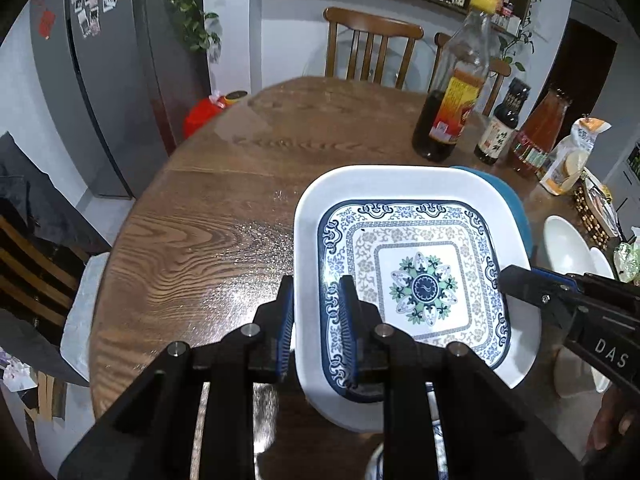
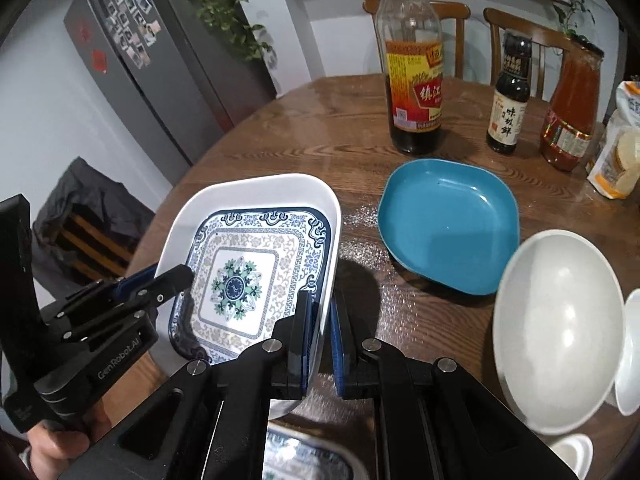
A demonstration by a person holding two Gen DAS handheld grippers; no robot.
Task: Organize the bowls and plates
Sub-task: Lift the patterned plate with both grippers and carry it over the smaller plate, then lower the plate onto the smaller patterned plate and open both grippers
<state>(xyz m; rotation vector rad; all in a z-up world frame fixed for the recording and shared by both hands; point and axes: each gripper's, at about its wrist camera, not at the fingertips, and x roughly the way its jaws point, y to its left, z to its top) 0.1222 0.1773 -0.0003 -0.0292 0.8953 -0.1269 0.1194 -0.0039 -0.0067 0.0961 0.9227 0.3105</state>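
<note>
White with a blue pattern, one square plate (image 2: 248, 280) hangs lower left of centre above my bench (image 2: 320, 136); my left gripper (image 1: 316, 300) and right gripper (image 2: 320, 312) each have their jaws clamped on its rim. One blue plate (image 2: 448, 224) and one white bowl (image 2: 560, 328) sit right; three bottles (image 2: 412, 80) stand behind.

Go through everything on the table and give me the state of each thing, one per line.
Patterned square plate: lifted off the table, tilted, gripped at two opposite rims.
Left claw: shut on the plate's rim.
Right claw: shut on the opposite rim.
Blue plate: empty, flat on the table.
White bowl: empty, tilted.
Vinegar bottle: upright, nearly empty.
Small dark bottle: upright, capped.
Red sauce bottle: upright, full.
</note>
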